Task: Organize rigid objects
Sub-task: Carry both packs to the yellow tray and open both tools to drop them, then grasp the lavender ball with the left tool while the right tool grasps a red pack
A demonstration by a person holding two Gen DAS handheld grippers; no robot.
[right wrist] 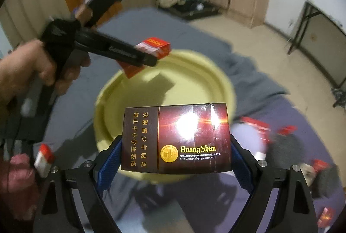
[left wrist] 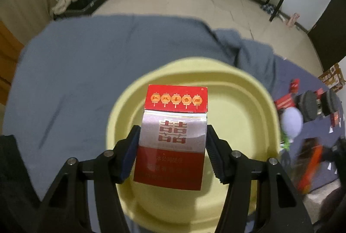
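- Left gripper (left wrist: pixel 173 146) is clamped on a red and silver cigarette pack (left wrist: pixel 173 135), one pad pressed on each side, and the pack hangs over the yellow basin (left wrist: pixel 237 116).
- From the right wrist view that same pack (right wrist: pixel 154 47) sits above the far rim of the basin (right wrist: pixel 194 73), with a hand (right wrist: pixel 28 68) wrapped round the left gripper's handle at the left of the frame.
- Right gripper (right wrist: pixel 175 153) is closed on a wide dark brown cigarette box (right wrist: pixel 176 137) marked "Huang Shan", its blue pads tight against both ends.
- The brown box is over the near edge of the basin, above the grey cloth (right wrist: pixel 138 23) on which the basin stands.
- Inside, the basin shows only bare yellow floor.
- Off to the right on the cloth lie more red packs (right wrist: pixel 257 127), blurred, near some dark round things (right wrist: pixel 285 146) I cannot make out.
- One more red and white pack (right wrist: pixel 44 157) lies at lower left on the cloth.
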